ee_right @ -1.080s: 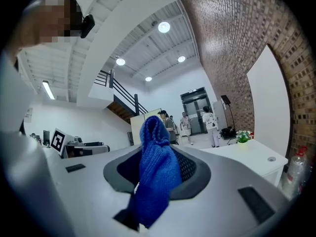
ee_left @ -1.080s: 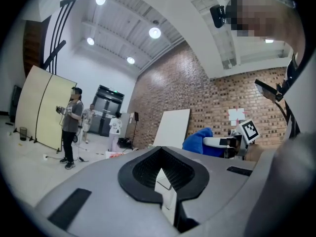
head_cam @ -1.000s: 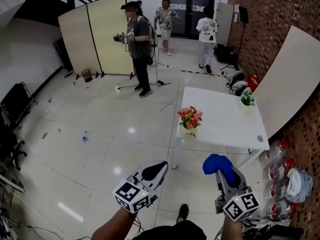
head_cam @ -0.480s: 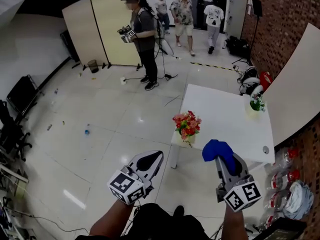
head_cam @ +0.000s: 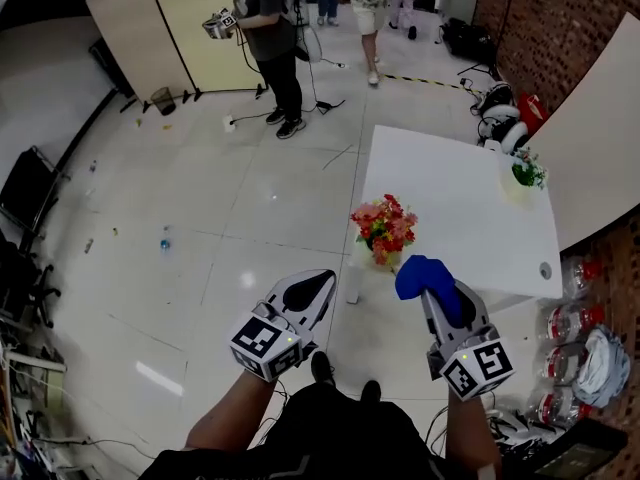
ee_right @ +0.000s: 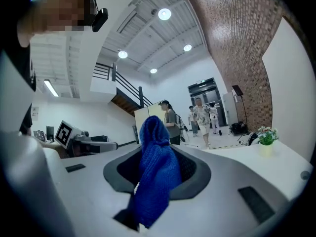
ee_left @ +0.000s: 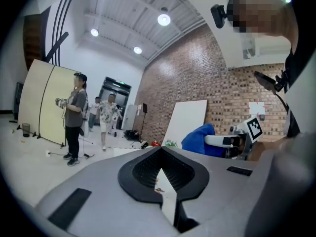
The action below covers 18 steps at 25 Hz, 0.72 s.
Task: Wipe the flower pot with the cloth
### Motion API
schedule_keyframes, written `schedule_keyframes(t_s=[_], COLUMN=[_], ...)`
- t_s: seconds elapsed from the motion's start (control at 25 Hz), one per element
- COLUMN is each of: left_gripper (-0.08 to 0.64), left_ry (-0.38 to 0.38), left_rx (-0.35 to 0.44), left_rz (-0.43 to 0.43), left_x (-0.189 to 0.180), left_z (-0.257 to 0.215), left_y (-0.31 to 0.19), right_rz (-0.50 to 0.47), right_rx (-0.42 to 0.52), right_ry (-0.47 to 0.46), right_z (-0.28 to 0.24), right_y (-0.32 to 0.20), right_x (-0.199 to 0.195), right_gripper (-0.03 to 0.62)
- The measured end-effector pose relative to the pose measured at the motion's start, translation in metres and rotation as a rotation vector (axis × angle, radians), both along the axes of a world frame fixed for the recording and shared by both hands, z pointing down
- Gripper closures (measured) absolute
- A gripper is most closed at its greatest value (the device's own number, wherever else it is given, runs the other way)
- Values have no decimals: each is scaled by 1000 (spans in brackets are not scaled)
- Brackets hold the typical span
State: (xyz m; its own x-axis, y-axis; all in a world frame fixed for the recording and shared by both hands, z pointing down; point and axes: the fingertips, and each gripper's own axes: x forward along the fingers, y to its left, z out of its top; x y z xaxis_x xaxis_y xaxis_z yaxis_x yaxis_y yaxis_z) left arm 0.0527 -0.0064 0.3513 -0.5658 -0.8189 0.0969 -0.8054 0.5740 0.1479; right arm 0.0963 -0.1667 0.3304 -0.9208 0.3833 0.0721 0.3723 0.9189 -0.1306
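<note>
A flower pot [head_cam: 383, 256] with red and orange flowers [head_cam: 385, 225] stands at the near left corner of the white table [head_cam: 460, 208]. My right gripper [head_cam: 424, 280] is shut on a blue cloth [head_cam: 422, 274], held just in front of that pot and short of the table edge. In the right gripper view the blue cloth [ee_right: 155, 174] hangs up out of the shut jaws. My left gripper [head_cam: 308, 290] is shut with nothing in it, to the left of the table and over the floor. From the left gripper view the blue cloth [ee_left: 200, 139] shows at the right.
A second small pot with a green plant [head_cam: 522, 176] stands at the table's far right. A white board [head_cam: 600, 108] leans on the brick wall. Jars [head_cam: 572, 320] sit on the floor at the right. A person with grippers [head_cam: 265, 18] and others stand far back by a folding screen [head_cam: 165, 28].
The view has drawn nearer to the table. The flower pot now lies just beyond the cloth. Both grippers keep their hold and spacing.
</note>
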Motion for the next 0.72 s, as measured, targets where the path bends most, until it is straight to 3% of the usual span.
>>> schedule_keyframes(t_s=[0.32, 0.52, 0.72], left_gripper=[558, 558, 558], left_ry=[93, 137, 188], left_rx=[-9, -58, -91], left_rz=[45, 19, -18], left_x=[-49, -68, -88], left_z=[57, 101, 144], left_y=[5, 3, -19], right_rz=[-27, -65, -100], right_rx=[42, 63, 115], right_ry=[170, 295, 363], right_z=[104, 174, 236], right_y=[46, 70, 68], right_x=[-40, -59, -86], right_gripper=[479, 479, 479])
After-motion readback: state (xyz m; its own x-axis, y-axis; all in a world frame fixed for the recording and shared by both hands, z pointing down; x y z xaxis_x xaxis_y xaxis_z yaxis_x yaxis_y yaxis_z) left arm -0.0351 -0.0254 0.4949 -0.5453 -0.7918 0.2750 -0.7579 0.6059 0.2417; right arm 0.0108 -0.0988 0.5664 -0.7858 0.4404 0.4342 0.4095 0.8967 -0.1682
